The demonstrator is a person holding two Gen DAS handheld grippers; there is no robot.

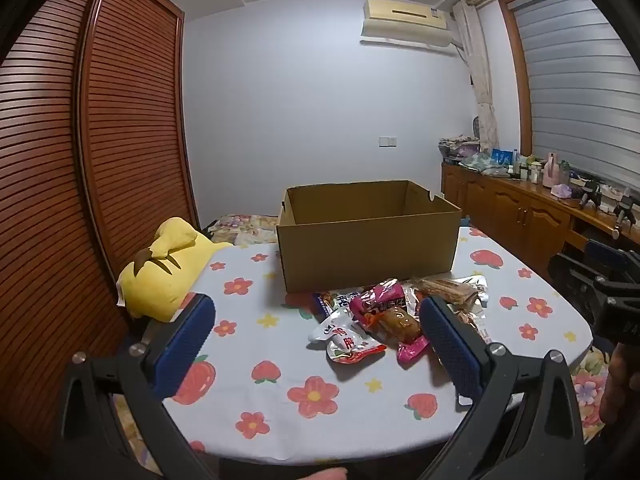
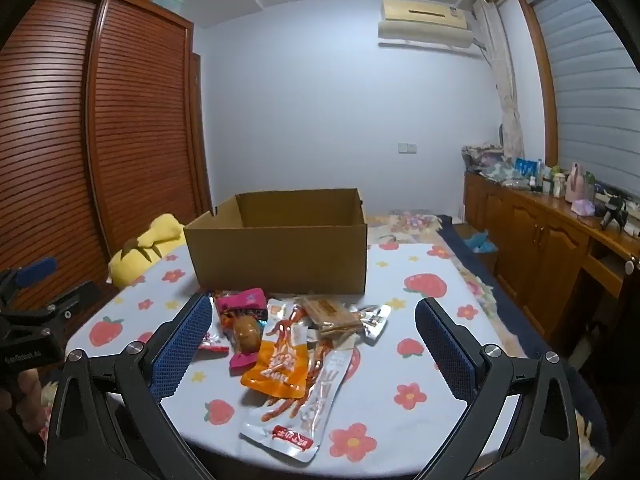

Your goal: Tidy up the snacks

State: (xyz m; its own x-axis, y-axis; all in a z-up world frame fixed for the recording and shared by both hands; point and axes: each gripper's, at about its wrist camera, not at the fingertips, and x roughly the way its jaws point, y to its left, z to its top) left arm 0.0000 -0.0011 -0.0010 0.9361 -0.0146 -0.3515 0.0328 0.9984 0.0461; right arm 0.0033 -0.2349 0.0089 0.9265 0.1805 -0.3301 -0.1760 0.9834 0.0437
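An open brown cardboard box (image 1: 366, 256) stands on the flowered tablecloth (image 1: 280, 412); it also shows in the right wrist view (image 2: 280, 258), and no contents show inside. A pile of snack packets lies in front of it: a pink packet (image 1: 380, 304), a white-red pouch (image 1: 346, 342) and a brown bar packet (image 1: 444, 290). The right wrist view shows an orange pouch (image 2: 280, 364), a long silver packet (image 2: 312, 412) and the pink packet (image 2: 242, 308). My left gripper (image 1: 316, 340) is open and empty, just short of the pile. My right gripper (image 2: 312, 344) is open and empty above the pile.
A yellow plush toy (image 1: 160, 272) lies at the table's left edge by the slatted wooden wardrobe (image 1: 100, 160). A wooden sideboard (image 2: 540, 240) with bottles runs along the right wall. The other gripper shows at the right edge of the left wrist view (image 1: 600, 292).
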